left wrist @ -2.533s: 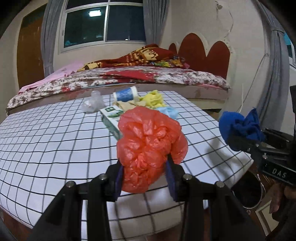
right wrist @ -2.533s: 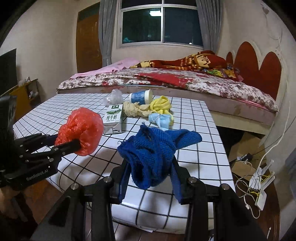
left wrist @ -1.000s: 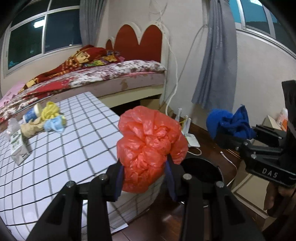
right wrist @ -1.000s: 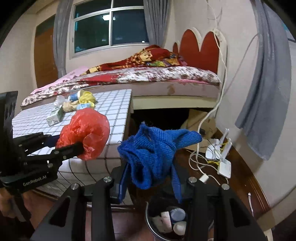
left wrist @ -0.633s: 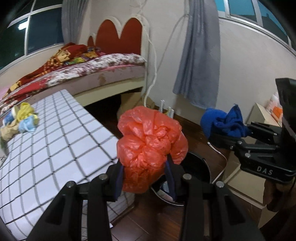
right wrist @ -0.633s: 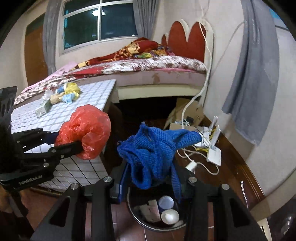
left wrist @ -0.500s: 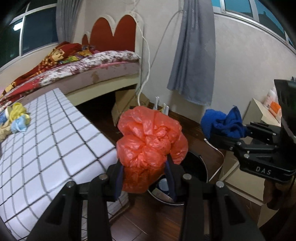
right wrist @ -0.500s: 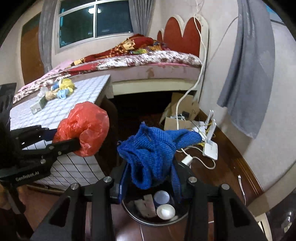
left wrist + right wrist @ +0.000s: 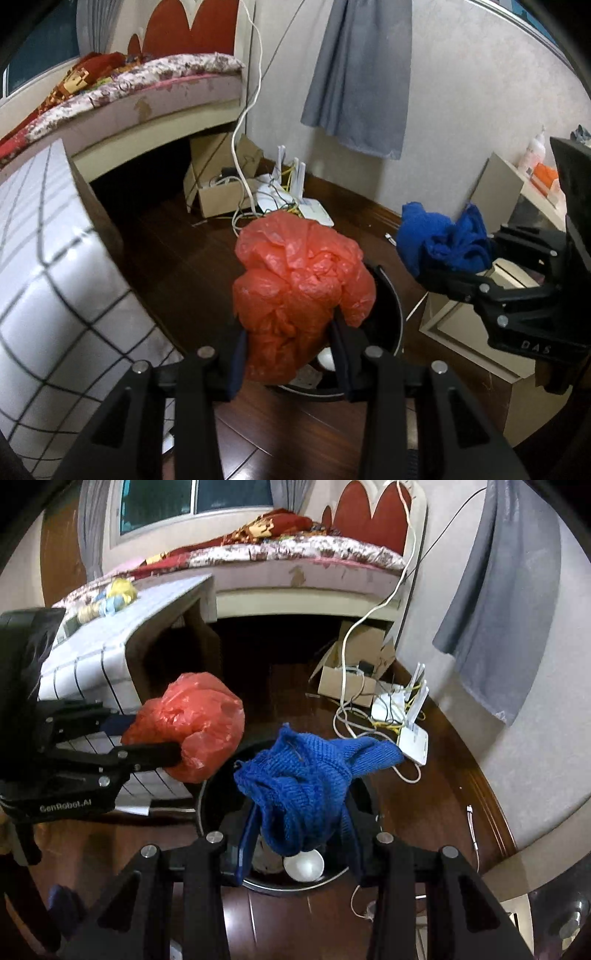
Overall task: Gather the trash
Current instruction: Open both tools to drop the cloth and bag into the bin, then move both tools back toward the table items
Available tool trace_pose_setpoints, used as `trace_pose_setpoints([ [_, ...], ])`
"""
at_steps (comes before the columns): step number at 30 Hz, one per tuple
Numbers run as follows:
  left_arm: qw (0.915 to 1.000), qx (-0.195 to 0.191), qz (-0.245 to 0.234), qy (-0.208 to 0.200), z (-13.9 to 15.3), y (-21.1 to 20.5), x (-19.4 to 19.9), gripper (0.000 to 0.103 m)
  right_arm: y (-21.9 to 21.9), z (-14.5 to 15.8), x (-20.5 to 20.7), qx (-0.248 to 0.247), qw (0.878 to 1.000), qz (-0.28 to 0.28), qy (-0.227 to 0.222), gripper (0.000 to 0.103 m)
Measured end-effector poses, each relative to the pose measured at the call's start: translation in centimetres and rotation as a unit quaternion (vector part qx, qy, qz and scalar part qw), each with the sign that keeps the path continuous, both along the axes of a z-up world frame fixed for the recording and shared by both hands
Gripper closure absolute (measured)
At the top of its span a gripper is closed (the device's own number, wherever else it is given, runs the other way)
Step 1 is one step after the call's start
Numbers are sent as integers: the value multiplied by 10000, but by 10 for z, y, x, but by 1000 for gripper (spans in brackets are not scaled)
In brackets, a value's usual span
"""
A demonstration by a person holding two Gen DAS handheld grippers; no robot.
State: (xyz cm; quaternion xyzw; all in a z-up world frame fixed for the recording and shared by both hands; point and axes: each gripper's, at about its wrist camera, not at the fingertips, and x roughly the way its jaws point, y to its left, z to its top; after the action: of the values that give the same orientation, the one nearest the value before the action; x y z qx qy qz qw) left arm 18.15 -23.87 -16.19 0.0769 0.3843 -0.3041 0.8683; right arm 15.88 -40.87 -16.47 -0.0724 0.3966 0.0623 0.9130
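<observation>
My left gripper (image 9: 290, 341) is shut on a crumpled red plastic bag (image 9: 301, 291) and holds it over the near rim of a round black trash bin (image 9: 391, 321) on the floor. The bag also shows in the right wrist view (image 9: 192, 725). My right gripper (image 9: 301, 840) is shut on a blue knitted cloth (image 9: 306, 779), held above the same bin (image 9: 218, 794), which holds a white cup (image 9: 304, 864) and other scraps. The cloth shows at the right of the left wrist view (image 9: 443, 240).
A table with a white checked cloth (image 9: 40, 266) stands to the left, with more trash on it (image 9: 110, 598). A cardboard box (image 9: 225, 184), cables and white routers (image 9: 406, 716) lie on the dark wood floor by the bed (image 9: 295, 557). A pale cabinet (image 9: 513, 192) stands right.
Both grippers have swung away from the table and tilted down toward the floor. The trash bin has come closer under them. Both still hold their loads.
</observation>
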Motion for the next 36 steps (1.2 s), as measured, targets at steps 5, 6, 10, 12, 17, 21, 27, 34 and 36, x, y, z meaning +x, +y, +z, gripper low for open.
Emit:
trace_pose_setpoints([
  [5,9999,-38,28,154,-13,-7,11,62,-7,-25,10,-9,9997,73,219,60],
  [6,9998,-57,26,190,-16,-8,13,62,-8,-30,12,-21,9996,95,257,60],
  [10,9996,15,-6,277,-28,-15,18,62,-8,-48,22,-33,9988,220,427,60],
  [12,9993,78,-13,361,-35,-18,21,62,-9,-55,27,-15,9985,271,486,60],
  [17,9984,90,-8,554,-48,-21,26,53,-11,-67,39,16,9980,331,537,42],
  [21,9968,165,207,748,-61,-20,29,25,-29,-82,44,-301,9978,-197,560,7],
  [27,9961,474,553,500,-62,-14,20,5,-66,-89,42,-118,9917,-1016,779,1],
  [34,9958,478,713,307,-50,-7,17,2,-57,-76,36,-201,9918,-1094,634,1],
  [36,9959,449,728,286,-47,-6,16,2,-51,-70,33,-212,9923,-1059,610,1],
])
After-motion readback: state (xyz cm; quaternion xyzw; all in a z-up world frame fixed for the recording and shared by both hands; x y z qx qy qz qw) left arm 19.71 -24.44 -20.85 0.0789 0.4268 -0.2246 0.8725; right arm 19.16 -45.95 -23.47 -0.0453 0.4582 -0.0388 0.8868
